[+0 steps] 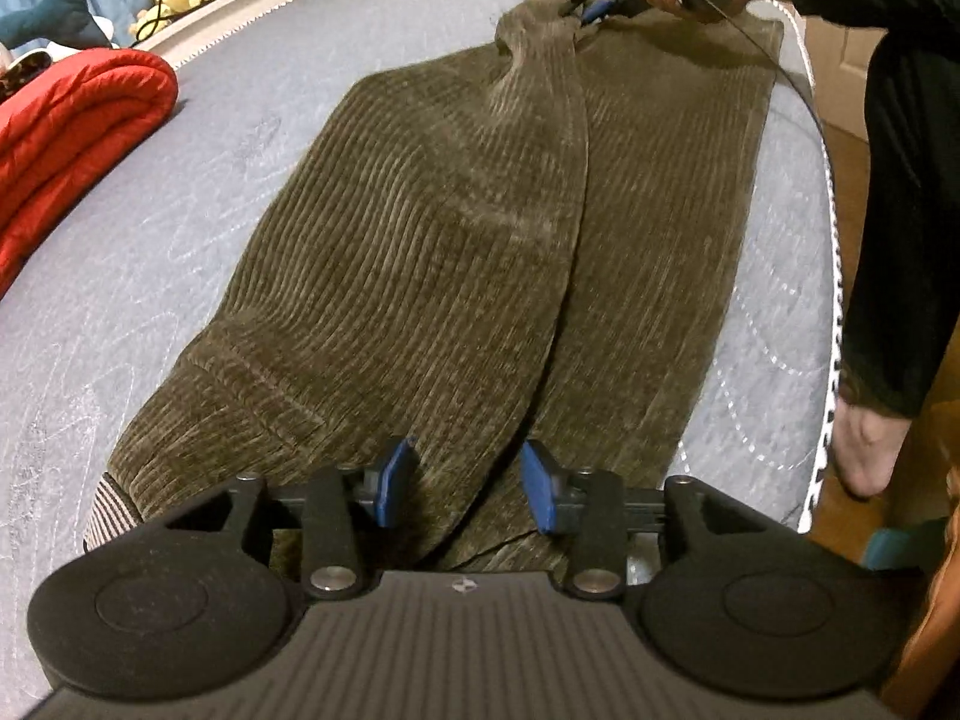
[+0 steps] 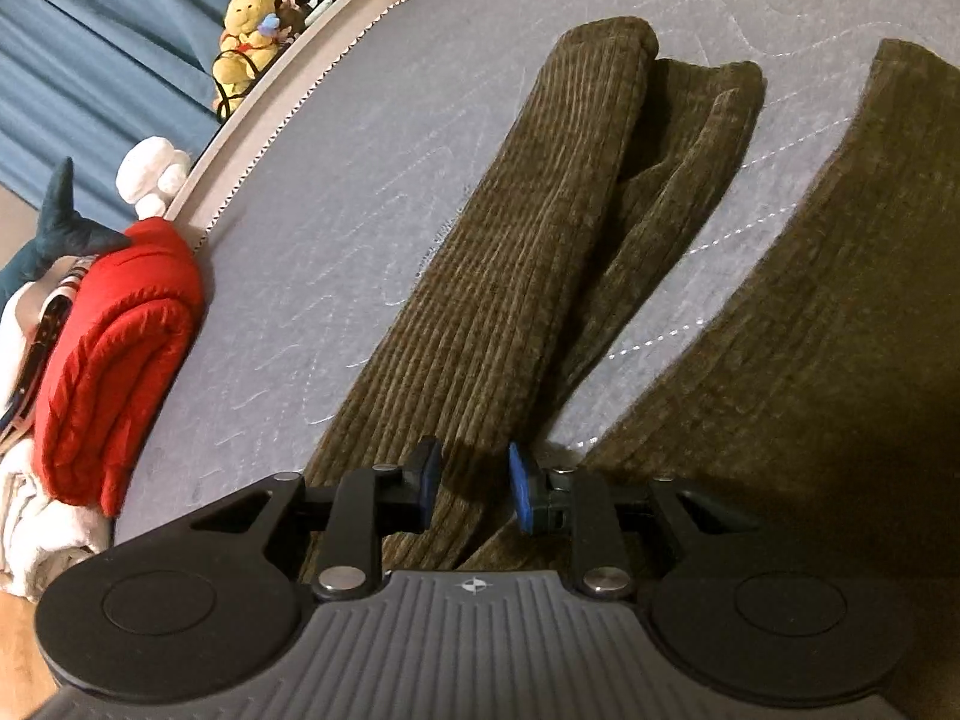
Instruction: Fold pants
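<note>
left gripper [image 1: 468, 483]: part-open, empty, over waist end of pants [image 1: 456, 228] on bed [image 1: 120, 276] | right gripper [image 2: 471, 489]: part-open, empty, over leg hem | purpose, judged: both ends squared for folding.

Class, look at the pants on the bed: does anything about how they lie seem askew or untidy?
Yes. In the left wrist view the upper leg of the pants lies slanted over the lower one, so the edges don't line up, and the cloth bunches near the right gripper.
</note>
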Action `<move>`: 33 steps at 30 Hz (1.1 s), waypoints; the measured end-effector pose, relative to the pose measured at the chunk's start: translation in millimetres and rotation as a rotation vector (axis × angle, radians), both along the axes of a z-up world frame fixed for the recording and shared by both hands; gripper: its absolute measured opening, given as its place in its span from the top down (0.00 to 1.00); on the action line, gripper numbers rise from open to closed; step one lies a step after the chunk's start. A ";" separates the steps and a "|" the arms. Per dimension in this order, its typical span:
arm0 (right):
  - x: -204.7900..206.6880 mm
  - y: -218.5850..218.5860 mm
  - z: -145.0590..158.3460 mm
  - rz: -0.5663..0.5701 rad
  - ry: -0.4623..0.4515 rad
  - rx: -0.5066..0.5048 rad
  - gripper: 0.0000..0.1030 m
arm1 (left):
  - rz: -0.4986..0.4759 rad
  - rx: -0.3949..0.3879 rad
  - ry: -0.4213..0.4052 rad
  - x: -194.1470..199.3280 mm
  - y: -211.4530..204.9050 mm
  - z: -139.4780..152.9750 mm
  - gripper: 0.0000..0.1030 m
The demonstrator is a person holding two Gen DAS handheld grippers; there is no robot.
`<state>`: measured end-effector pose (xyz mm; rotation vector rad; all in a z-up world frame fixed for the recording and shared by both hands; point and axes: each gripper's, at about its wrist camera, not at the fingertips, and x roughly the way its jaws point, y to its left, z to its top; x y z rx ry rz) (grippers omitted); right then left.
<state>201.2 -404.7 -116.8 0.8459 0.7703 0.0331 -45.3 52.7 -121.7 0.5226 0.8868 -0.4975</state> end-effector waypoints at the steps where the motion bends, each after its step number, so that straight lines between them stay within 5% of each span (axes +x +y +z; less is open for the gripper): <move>1: 3.2 1.6 -1.4 -0.004 0.005 -0.014 0.72 | -0.001 0.007 0.000 1.7 -0.3 -1.6 0.61; 4: 8.1 3.0 -3.8 -0.010 0.012 -0.012 0.74 | 0.011 0.022 -0.008 6.8 0.7 -2.0 0.76; 7: 4.4 2.9 5.1 -0.008 -0.013 -0.030 0.88 | 0.018 0.027 -0.035 8.4 2.1 3.2 0.87; 14: -48.0 -33.1 75.7 -0.085 -0.136 -0.018 0.91 | 0.060 -0.062 -0.142 -2.8 16.1 38.0 0.91; 18: -110.7 -57.6 112.9 -0.115 -0.099 -0.023 0.91 | 0.043 -0.079 -0.101 -12.7 26.5 43.6 0.92; 22: -178.2 -46.1 98.1 -0.087 0.002 -0.177 0.87 | -0.012 -0.015 0.098 -13.2 23.1 20.8 0.80; 24: -181.0 -50.8 64.2 -0.025 0.097 -0.152 0.85 | -0.058 -0.002 0.101 -20.0 17.8 24.0 0.76; 27: -181.4 -90.7 25.8 -0.131 0.181 -0.004 0.84 | -0.030 -0.148 0.021 -19.8 24.5 60.9 0.67; 29: -183.3 -118.7 22.5 -0.222 0.148 0.017 0.78 | -0.002 -0.224 -0.102 -19.7 25.4 90.7 0.55; 31: -181.1 -145.1 24.0 -0.298 0.102 0.014 0.57 | 0.038 -0.253 -0.204 -14.0 17.5 113.3 0.43; 33: -175.9 -165.7 21.3 -0.357 0.084 0.014 0.56 | 0.098 -0.241 -0.260 -2.8 5.1 126.7 0.41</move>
